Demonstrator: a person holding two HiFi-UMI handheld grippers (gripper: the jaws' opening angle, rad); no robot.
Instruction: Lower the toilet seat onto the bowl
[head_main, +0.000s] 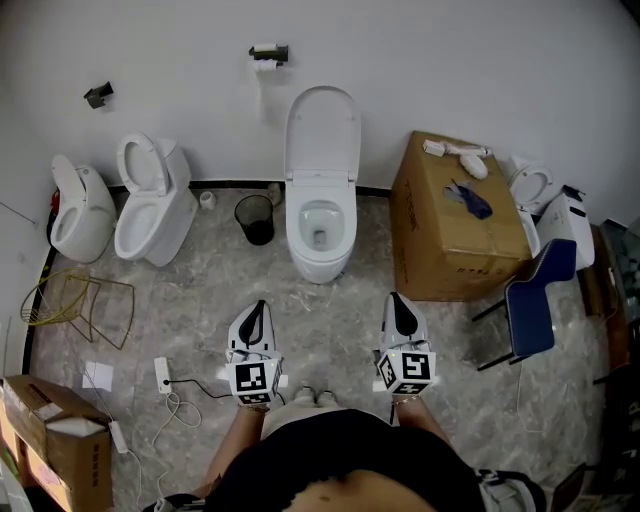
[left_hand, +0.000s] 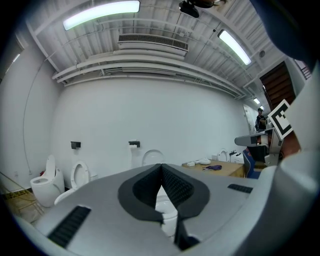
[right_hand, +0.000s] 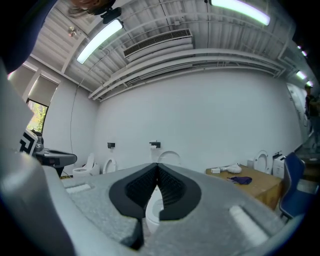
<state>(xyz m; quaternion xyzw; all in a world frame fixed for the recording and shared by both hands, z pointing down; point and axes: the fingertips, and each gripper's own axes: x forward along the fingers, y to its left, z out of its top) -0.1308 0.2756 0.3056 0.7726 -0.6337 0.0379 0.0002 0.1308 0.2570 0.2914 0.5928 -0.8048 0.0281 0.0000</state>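
At 12 o'clock from both grippers, bare marble floor (head_main: 330, 310), open all the way to the white toilet bowl (head_main: 320, 228) backed against the white wall (head_main: 180, 60). Raised upright above the bowl, against that wall: toilet seat (head_main: 321, 125), well apart from either gripper. Left gripper (head_main: 259, 308) at 7 o'clock of the bowl, pointing level toward it, jaws pressed together on nothing. Right gripper (head_main: 396, 300) at 5 o'clock of the bowl, likewise closed and empty. Through both gripper views, bowl straight beyond the closed jaws. Hemming the approach: black waste bin (head_main: 255, 218) just beside the bowl at 9 o'clock, large cardboard box (head_main: 440, 235) near at 3 o'clock, blue chair (head_main: 535, 300) past it at 4 o'clock. Farther off at 9 o'clock, two more white toilets (head_main: 155, 200); at 8 o'clock, gold wire rack (head_main: 85, 305). Mounted on the wall at 11 o'clock above the seat: toilet-paper holder (head_main: 268, 52).
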